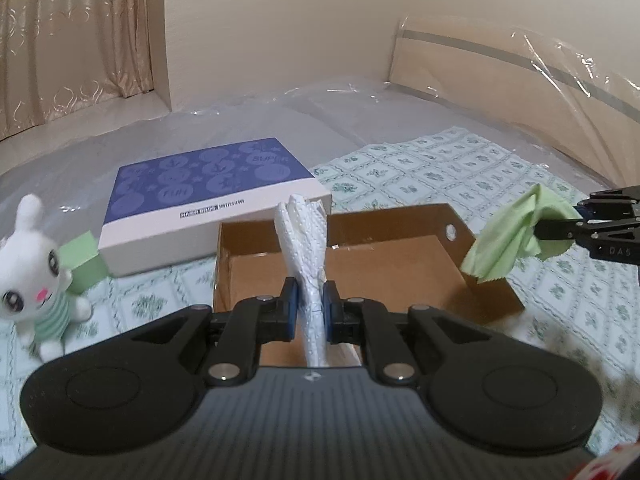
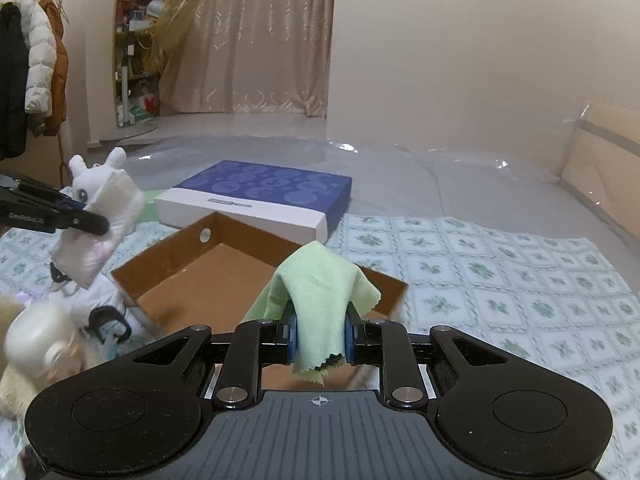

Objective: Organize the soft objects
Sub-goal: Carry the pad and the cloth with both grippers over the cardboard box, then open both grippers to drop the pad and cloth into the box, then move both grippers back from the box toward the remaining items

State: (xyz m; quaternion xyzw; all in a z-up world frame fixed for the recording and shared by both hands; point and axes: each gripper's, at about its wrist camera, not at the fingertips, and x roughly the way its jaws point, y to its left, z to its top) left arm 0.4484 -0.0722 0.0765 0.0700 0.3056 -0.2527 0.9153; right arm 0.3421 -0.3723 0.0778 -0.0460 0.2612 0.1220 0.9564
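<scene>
Blue-white flat box [image 1: 208, 196] on bedspread [image 1: 440, 168]; curtain [image 2: 256, 36]; coat rack [image 2: 32, 60]

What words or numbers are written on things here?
"DA5": on the right gripper, seen from the left wrist.
"FUN": in a circle on the blue box lid.
Black strip on the box's white side: too blurred.
Print on the left gripper: too blurred.

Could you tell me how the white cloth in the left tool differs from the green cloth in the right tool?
The white cloth is dimpled and textured; the green cloth is smooth with a zigzag-cut edge. The white cloth stands upright as a narrow folded bundle, whereas the green cloth drapes loosely over its tool's fingers. Both are soft, clamped in a shut tool, left tool and right tool, by the open cardboard box.
</scene>
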